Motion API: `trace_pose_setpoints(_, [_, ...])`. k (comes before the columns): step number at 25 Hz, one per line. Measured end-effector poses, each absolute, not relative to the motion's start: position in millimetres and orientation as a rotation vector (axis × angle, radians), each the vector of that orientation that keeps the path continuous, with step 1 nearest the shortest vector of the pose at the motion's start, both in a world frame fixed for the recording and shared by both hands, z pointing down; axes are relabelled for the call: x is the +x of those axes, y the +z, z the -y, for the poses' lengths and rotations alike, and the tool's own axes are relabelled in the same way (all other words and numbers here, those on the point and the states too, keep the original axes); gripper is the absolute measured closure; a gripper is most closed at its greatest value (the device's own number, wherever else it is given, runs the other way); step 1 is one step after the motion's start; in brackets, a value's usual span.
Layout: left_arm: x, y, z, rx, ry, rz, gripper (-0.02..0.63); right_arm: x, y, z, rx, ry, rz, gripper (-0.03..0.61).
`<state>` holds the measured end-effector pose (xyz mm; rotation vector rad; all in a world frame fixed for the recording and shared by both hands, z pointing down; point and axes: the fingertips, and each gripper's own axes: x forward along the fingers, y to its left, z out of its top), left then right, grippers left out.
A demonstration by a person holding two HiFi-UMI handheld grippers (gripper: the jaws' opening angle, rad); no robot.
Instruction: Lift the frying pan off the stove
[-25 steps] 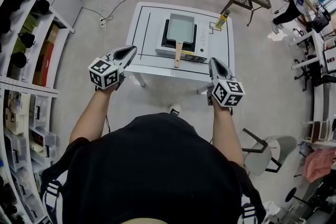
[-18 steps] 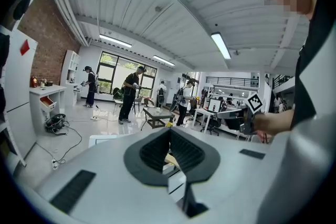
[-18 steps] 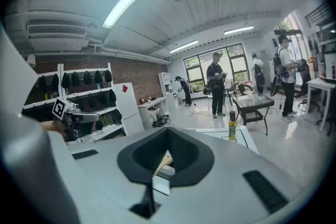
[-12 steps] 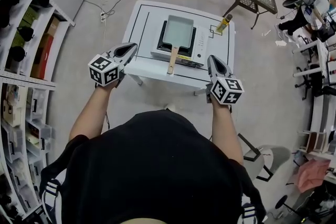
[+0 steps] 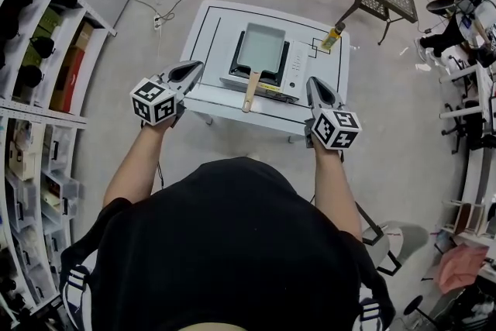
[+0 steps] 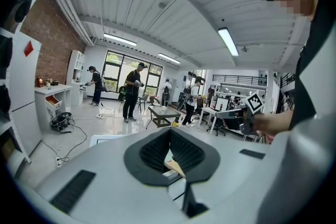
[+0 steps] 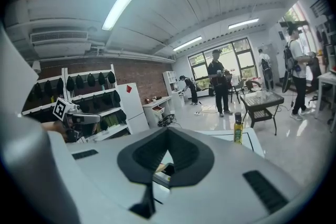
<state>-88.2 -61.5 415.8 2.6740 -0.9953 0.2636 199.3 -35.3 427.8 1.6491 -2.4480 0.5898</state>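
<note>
Head view: we hold the left tongs (image 5: pixel 187 74) and right tongs (image 5: pixel 317 88) clenched and empty at the tabletop's (image 5: pixel 208 39) near edge, likely poised to reach. Beyond them, the frying pan (image 5: pixel 261 47) sits on the stove (image 5: pixel 295 67), with its wooden handle (image 5: pixel 249 89) pointing toward us, convenient for grasping.

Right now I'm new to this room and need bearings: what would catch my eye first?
A rectangular frying pan with a wooden handle sits on the stove on a white table. The left hand-held gripper and right hand-held gripper, both shut, hover at its near edge, either side of the handle.
</note>
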Motion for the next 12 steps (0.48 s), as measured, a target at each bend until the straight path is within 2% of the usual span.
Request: trace_pose_setpoints(12, [-66,416,71,2.654,0.241,1.06,0.601,215,426,60,1.568,0.567,2.502,0.574])
